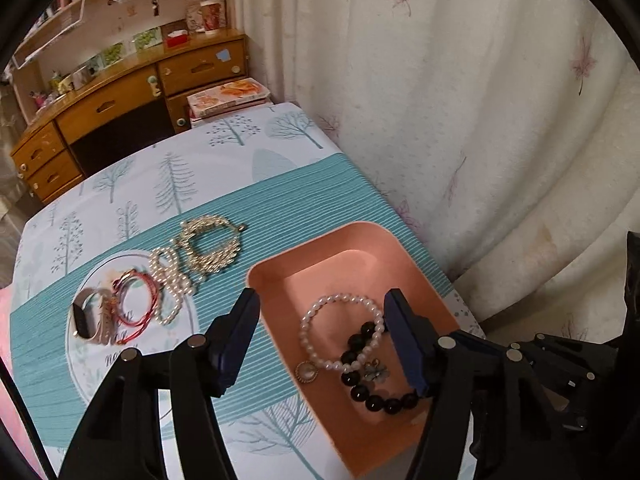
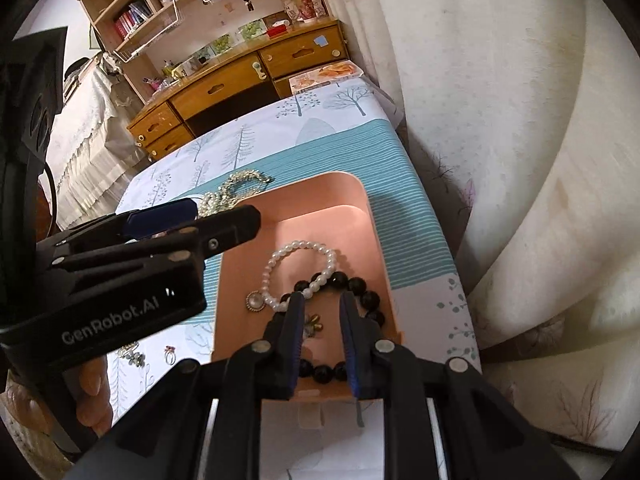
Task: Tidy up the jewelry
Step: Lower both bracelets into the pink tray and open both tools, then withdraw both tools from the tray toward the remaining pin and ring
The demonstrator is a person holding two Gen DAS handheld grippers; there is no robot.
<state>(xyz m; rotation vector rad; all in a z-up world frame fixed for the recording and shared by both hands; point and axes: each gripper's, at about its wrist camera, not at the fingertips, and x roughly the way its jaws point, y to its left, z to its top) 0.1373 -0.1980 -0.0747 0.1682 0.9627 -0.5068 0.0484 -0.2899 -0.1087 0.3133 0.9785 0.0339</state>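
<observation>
The left gripper (image 1: pixel 320 318) hovers with its fingers wide apart and nothing between them. Its left finger (image 1: pixel 236 332) stands over the striped cloth (image 1: pixel 280 200), just outside the near-left wall of the pink tray (image 1: pixel 276 276); its right finger (image 1: pixel 404 336) stands over the tray's inside. In the gap between them lies the white pearl bracelet (image 1: pixel 340 332), with its round gold pendant (image 1: pixel 306 372) nearer the camera. The black bead bracelet (image 1: pixel 376 396) crosses the pearl one and curves toward the base of the right finger; whether that finger touches it cannot be told. A small flower charm (image 1: pixel 376 372) sits beside the black beads.

Out beyond the left finger, well apart from it, a row of pieces lies on the cloth: a gold chain bracelet (image 1: pixel 212 248), a pearl strand (image 1: pixel 172 280), red cord bangles (image 1: pixel 136 300) and a watch (image 1: pixel 90 316).

The right gripper (image 2: pixel 320 300) has its fingers partly apart and empty, tips over the tray (image 2: pixel 376 240). The black bead bracelet (image 2: pixel 360 288) arcs just past the tips, and the pearl bracelet (image 2: pixel 300 264) lies ahead toward the left fingertip.
</observation>
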